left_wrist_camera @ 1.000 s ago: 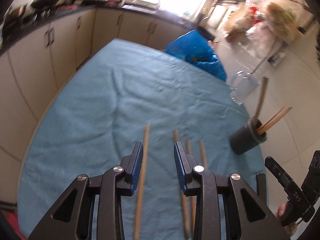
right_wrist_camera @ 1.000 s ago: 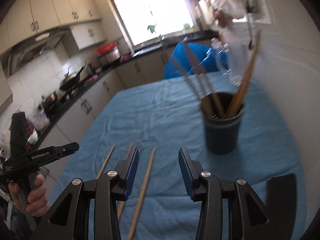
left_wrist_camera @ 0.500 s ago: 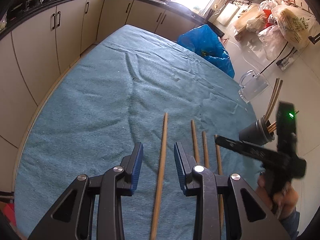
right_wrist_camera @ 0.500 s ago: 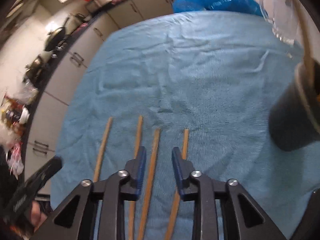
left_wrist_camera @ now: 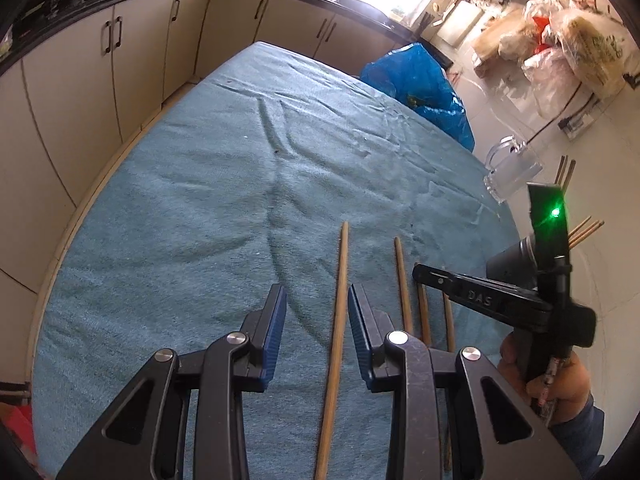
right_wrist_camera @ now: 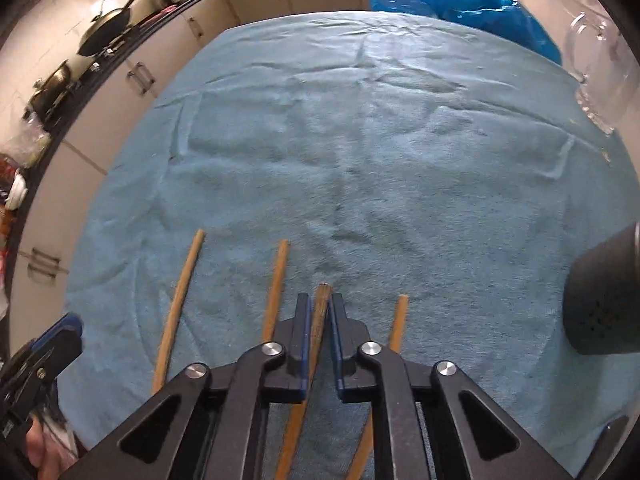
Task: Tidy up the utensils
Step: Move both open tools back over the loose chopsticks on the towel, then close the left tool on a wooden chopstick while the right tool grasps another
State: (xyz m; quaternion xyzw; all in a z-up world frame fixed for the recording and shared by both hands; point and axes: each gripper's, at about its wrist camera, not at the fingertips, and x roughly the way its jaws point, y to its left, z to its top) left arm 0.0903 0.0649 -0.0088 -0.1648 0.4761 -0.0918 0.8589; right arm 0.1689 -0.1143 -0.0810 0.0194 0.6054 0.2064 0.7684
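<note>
Four wooden chopsticks laid side by side on the blue towel (right_wrist_camera: 400, 168) over the counter, long axes nearly parallel, running from the near edge away toward the far cabinets, far tips fanned slightly apart. In the right wrist view: leftmost chopstick (right_wrist_camera: 178, 312), second chopstick (right_wrist_camera: 276, 292), third chopstick (right_wrist_camera: 321, 312), fourth chopstick (right_wrist_camera: 398, 322), the last with its tip lying shortest. Right gripper (right_wrist_camera: 319, 320) pointed steeply down, jaws just now closing and pinched onto the third chopstick near its far tip, stick running back between the pads toward the camera. Left gripper (left_wrist_camera: 316, 320) low over the towel, jaws partly open, straddling the leftmost chopstick (left_wrist_camera: 338, 320) without touching, that stick nearer the right pad. Dark cylindrical holder (right_wrist_camera: 604, 304) standing upright at the right edge of the towel, perforated near its base; in the left wrist view, several chopstick ends (left_wrist_camera: 586, 230) poking out of its top and leaning rightward, partly hidden behind the right gripper's body. Clear glass mug (left_wrist_camera: 512, 170) beyond the holder, contents not discernible. Blue plastic bag (left_wrist_camera: 420, 84) past the far corner of the towel.
</note>
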